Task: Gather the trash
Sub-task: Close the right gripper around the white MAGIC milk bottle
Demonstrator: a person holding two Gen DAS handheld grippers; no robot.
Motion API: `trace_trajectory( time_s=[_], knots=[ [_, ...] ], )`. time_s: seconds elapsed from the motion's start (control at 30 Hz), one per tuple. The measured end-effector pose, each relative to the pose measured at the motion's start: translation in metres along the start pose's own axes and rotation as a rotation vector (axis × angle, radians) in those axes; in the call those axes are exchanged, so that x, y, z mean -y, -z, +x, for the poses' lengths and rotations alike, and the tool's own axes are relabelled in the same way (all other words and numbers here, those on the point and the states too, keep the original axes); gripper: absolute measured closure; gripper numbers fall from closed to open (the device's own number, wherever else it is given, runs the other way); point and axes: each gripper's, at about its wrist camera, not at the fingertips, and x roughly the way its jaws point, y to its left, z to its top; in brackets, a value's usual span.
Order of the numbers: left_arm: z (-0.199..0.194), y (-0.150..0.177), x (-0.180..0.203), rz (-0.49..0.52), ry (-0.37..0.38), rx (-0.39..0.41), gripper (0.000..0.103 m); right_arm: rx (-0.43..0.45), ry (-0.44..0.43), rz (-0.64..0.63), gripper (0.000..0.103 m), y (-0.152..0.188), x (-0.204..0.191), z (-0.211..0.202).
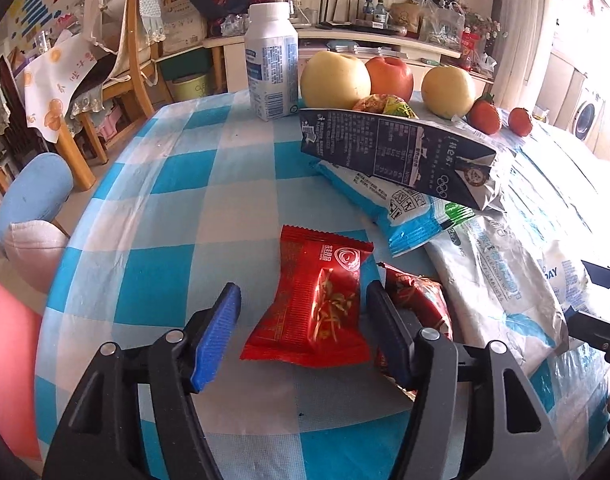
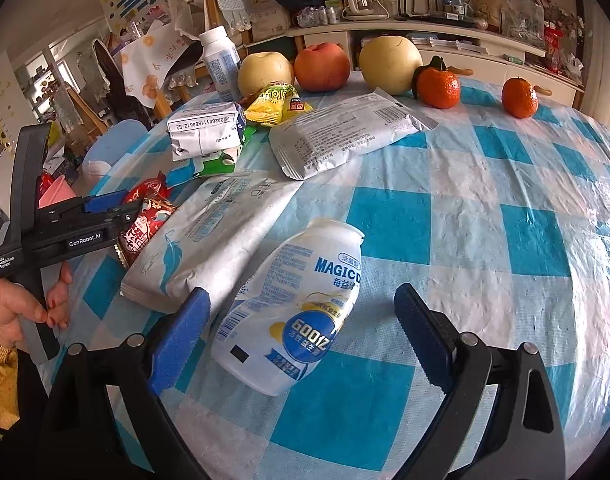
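The left gripper point(image 1: 303, 320) had its blue-padded fingers apart, w/ a flat red foil snack packet point(image 1: 319, 304) lying on the blue-and-white checked tablecloth point(image 1: 177, 216) between them, not pinched. A 2nd crumpled red wrapper point(image 1: 421, 300) lay just beside the right finger. The right gripper point(image 2: 301, 324) was also spread wide, around a white plastic yogurt-drink bottle point(image 2: 297, 308) lying on its side, approx. touching the left pad. 3 pieces of fruit, 2 yellow and 1 red point(image 2: 323, 66), stood at the far edge of the table.

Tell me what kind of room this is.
Probably a home living or dining room: a blue-and-white checked tablecloth, a wooden chair with lace cover, and a cluttered white shelf unit.
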Motion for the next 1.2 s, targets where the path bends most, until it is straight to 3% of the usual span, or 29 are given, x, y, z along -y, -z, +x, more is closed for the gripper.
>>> trace_trajectory(
  time_s=[0.07,0.13,0.17,0.4,0.47,0.8,1.2],
  knots=[
    [0.0,0.0,0.004,0.0,0.03,-0.004,0.056,0.0,0.0,-0.001,0.009,0.0,0.0,0.001],
    [-0.001,0.0,0.008,-0.003,0.02,-0.001,0.06,0.002,0.001,0.0,0.012,0.0,0.0,0.001],
    [-0.002,0.001,0.01,0.0,0.012,0.003,0.062,0.003,0.004,-0.003,0.018,-0.001,0.0,0.0],
    [-0.016,0.011,0.017,-0.025,-0.026,0.015,0.068,0.011,0.039,-0.022,0.05,0.002,0.0,-0.004],
    [-0.022,0.016,0.015,-0.047,-0.024,0.019,0.068,0.014,0.048,-0.021,0.055,0.003,0.001,-0.004],
    [-0.062,0.036,0.008,-0.106,-0.004,0.119,0.068,0.031,0.029,0.003,0.06,0.006,0.007,-0.009],
    [-0.076,0.042,-0.015,-0.159,0.011,0.163,0.068,0.113,0.073,-0.021,0.061,0.011,-0.001,-0.028]
  ],
)
